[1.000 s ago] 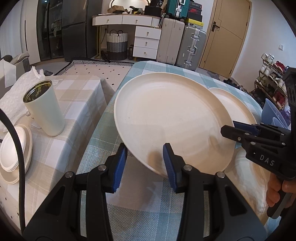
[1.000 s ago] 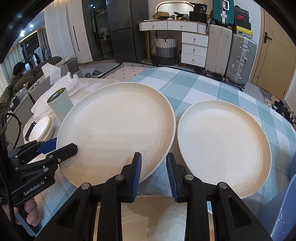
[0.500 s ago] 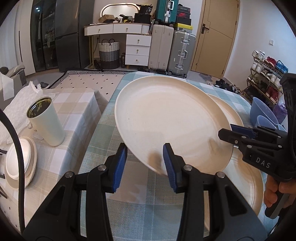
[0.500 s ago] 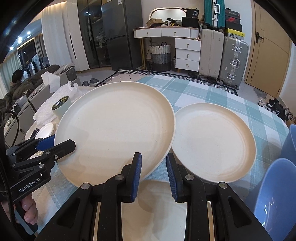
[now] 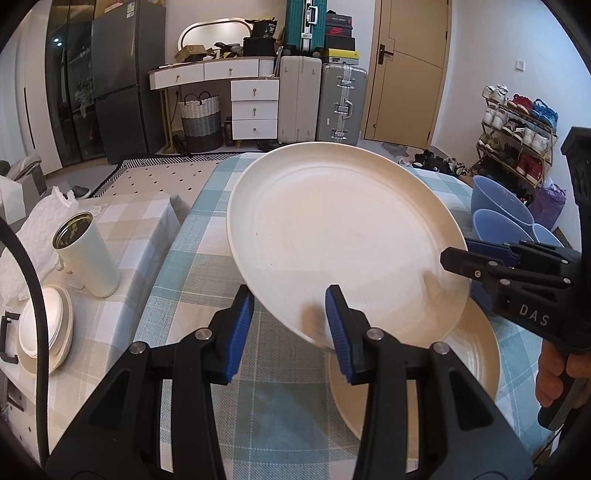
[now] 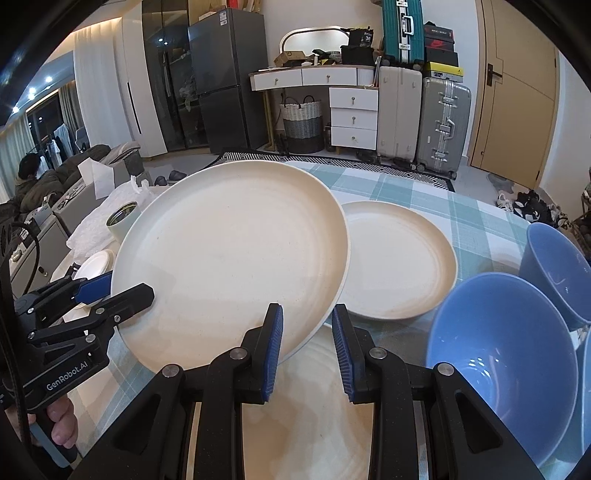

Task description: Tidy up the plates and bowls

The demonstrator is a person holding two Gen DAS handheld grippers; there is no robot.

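Cream plate (image 5: 343, 236) tilted, rim between both claws, apparently gripped.

A dark fridge (image 5: 125, 74) is standing at the far left, with a white desk (image 5: 218, 72) and its drawers (image 5: 254, 109) running right of it. A woven basket (image 5: 201, 120) is sitting under the desk. Two suitcases, white (image 5: 298, 99) and silver (image 5: 341, 103), are standing right of the drawers, a teal one (image 5: 303, 22) rising behind them. A tan door (image 5: 406, 70) is filling the far right wall, and a shoe rack (image 5: 517, 129) is lining the right side. Ceiling lights (image 6: 31, 90) are glowing at left.
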